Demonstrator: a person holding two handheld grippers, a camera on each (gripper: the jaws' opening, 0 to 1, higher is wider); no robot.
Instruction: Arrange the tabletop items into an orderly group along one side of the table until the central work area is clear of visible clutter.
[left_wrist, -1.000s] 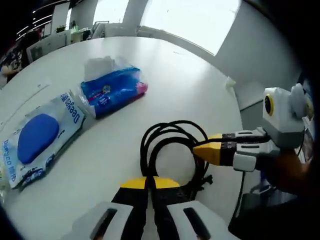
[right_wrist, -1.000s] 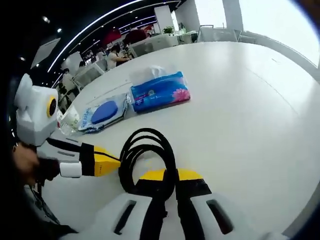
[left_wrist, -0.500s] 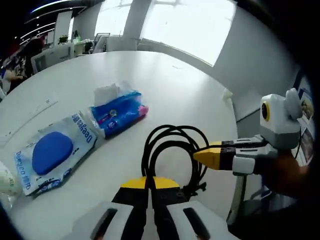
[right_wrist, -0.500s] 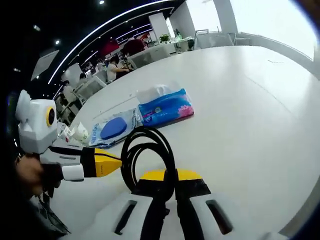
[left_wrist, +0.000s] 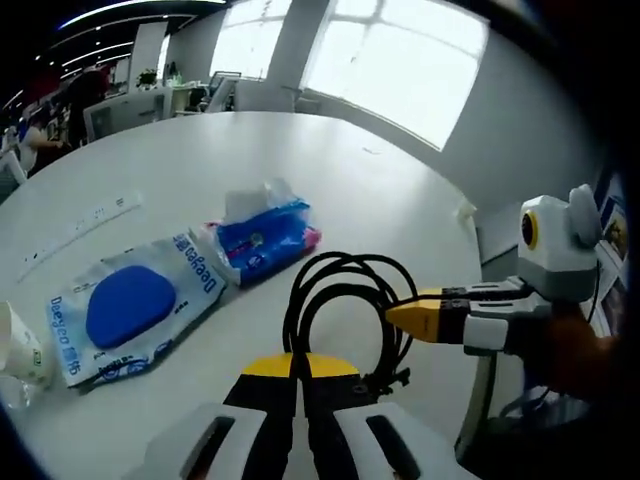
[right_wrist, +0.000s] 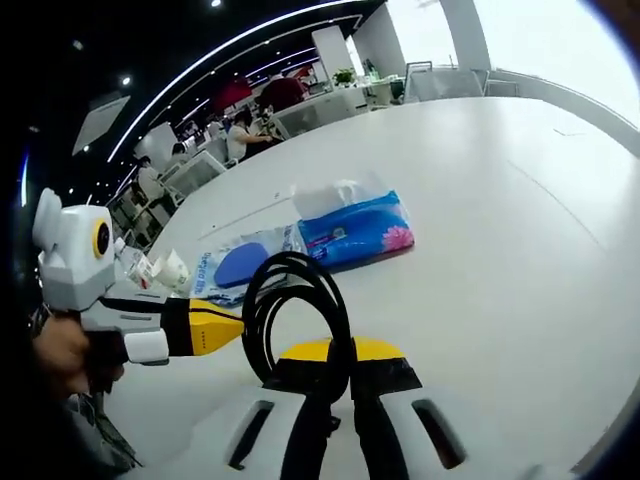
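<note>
Cable (left_wrist: 340, 310) coil, left gripper view: pinched in my left tongs (left_wrist: 298, 365) at 6 o'clock, right tongs (left_wrist: 415, 312) clamping its 3 o'clock side above the tabletop (left_wrist: 400, 200). Right gripper view: right tongs (right_wrist: 333, 352) grip the loop (right_wrist: 295, 310); left tongs (right_wrist: 215, 327) nip it at 9 o'clock. I judge it light and floppy; best held across bundled strands.

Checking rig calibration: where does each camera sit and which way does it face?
Left gripper view: rides the left tool, looking across the white table toward bright windows; right tool and a hand enter from the right.
Right gripper view: rides the right tool, facing the office; left tool enters from the left.
Shared: black cable, blue tissue pack, wet wipes pack.
</note>
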